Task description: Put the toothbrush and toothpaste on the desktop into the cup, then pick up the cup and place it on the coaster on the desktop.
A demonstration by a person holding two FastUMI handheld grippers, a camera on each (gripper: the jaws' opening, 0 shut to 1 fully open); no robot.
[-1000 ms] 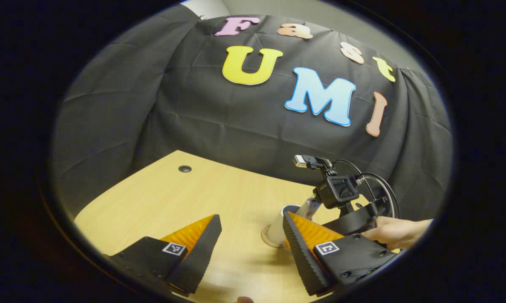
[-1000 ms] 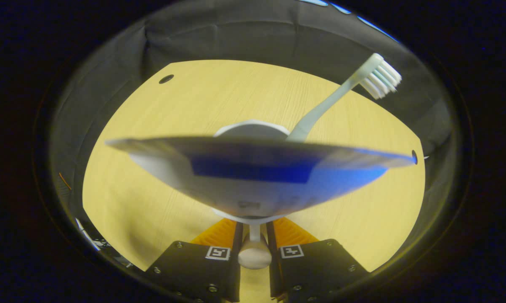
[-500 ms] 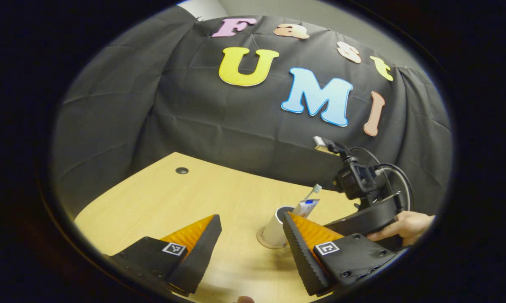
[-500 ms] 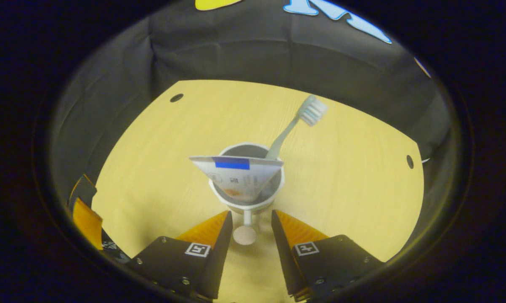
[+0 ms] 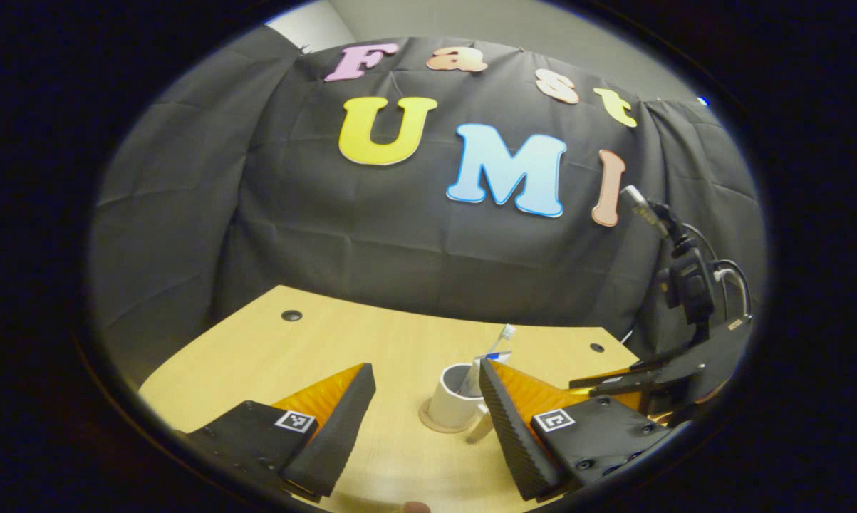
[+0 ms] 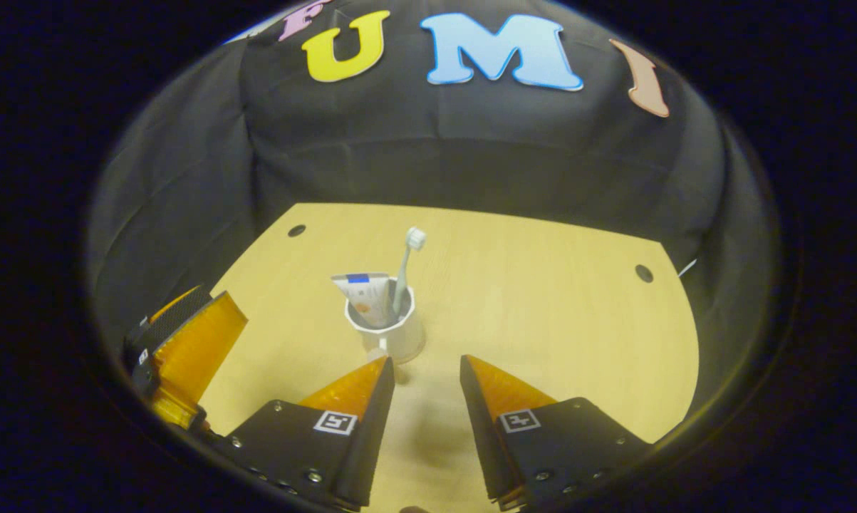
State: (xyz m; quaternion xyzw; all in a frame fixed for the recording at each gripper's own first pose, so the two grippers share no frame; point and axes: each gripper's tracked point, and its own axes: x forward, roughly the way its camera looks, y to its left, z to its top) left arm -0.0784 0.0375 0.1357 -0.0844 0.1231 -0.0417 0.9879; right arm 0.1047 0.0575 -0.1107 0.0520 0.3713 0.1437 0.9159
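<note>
I am seeing the cup (image 6: 389, 329) standing on the coaster (image 5: 439, 422) near the middle of the surface (image 6: 542, 299), with the toothbrush (image 6: 407, 267) and toothpaste (image 6: 364, 293) upright inside it. My right tool (image 6: 424, 374) is gaping empty just short of the cup; my left tool (image 5: 428, 388) is spread wide, holding nothing. I judge the placing done; next calls only for clearing off without knocking the cup.

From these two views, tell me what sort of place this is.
Probably a staged recording booth, not a bathroom: black cloth walls in a bare wooden desktop, where a white cup holding a toothbrush and toothpaste sits on a coaster.
</note>
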